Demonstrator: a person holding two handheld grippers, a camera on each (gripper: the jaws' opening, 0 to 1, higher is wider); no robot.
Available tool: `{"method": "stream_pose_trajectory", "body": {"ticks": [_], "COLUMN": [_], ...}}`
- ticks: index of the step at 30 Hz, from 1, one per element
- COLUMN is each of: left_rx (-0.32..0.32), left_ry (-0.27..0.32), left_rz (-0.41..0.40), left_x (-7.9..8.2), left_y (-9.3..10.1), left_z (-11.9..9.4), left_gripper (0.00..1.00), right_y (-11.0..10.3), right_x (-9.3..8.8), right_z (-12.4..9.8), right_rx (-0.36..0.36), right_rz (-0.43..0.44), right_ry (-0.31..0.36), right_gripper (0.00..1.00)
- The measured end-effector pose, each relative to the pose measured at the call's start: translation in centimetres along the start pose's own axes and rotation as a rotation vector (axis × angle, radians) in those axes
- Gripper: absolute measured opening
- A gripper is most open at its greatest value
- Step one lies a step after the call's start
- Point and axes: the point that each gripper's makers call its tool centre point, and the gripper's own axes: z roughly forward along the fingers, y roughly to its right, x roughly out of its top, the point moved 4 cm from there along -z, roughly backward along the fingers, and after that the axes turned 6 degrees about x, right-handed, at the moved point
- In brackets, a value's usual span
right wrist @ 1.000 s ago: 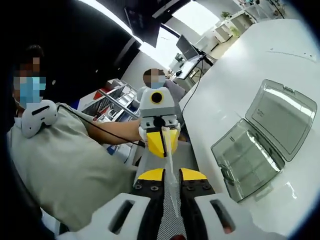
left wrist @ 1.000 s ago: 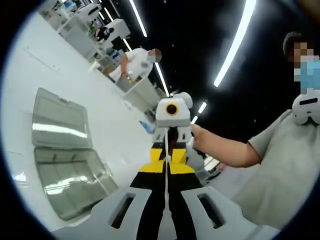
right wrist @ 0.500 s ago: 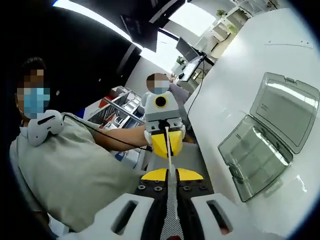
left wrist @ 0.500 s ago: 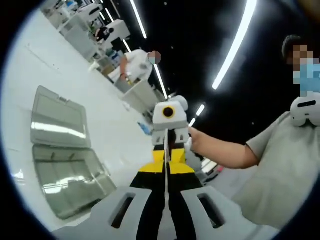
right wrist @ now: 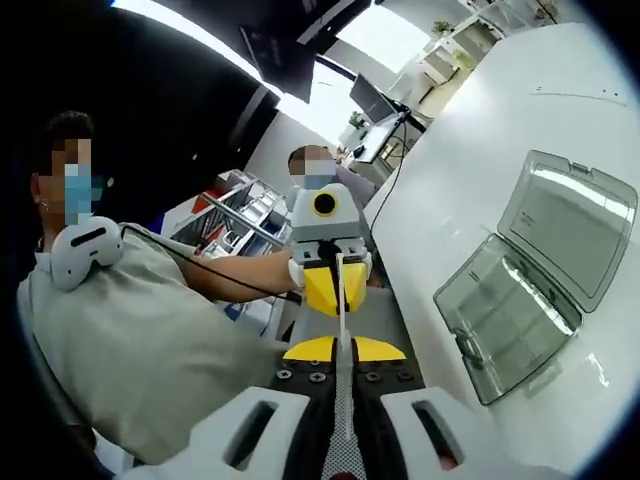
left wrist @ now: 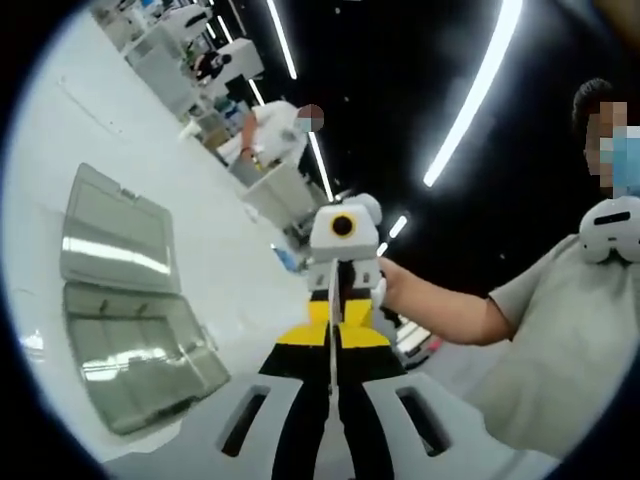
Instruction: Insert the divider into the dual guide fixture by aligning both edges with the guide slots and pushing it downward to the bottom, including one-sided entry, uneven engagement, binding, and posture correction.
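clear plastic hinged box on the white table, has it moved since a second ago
Cannot tell of any real move. The clear plastic hinged box sits open on the white table, lid up; its slight shift in both views matches the whole picture shifting, so the cameras moved.

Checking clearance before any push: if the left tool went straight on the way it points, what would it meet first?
Probably the right tool, facing it head-on along the thin divider both hold; depth is unclear.

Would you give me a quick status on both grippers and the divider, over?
Left gripper and right gripper both shut on the divider, held edge-on between them above the table. Open clear box lies off to the side, nothing blocking.
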Motion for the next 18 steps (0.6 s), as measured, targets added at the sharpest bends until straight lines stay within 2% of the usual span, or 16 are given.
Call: {"method": "stream_pose_trajectory", "body": {"ticks": [6,11,18], "left_rx": [0.01,0.033,0.111], "left_ry": [0.012,0.028,0.057], "left_rz": [0.008,0.022,0.088], "left_x": [0.0,0.3,0.8], "left_y": [-0.1,-0.5,-1.4], "left_z": [-0.2,-0.7,-1.8], "left_gripper": [0.0,0.06,0.1], "right_y": [0.0,-0.1,0.5], "right_x": [0.1,0.4,0.8], "right_z": [0.0,-0.4,-0.9], "right_rx": [-0.022,-0.044,-0.108], "right_rz": [-0.001,0.01,0.051], "right_ry": [0.0,0.018,0.028], "right_gripper": [0.0,0.0,0.0]}}
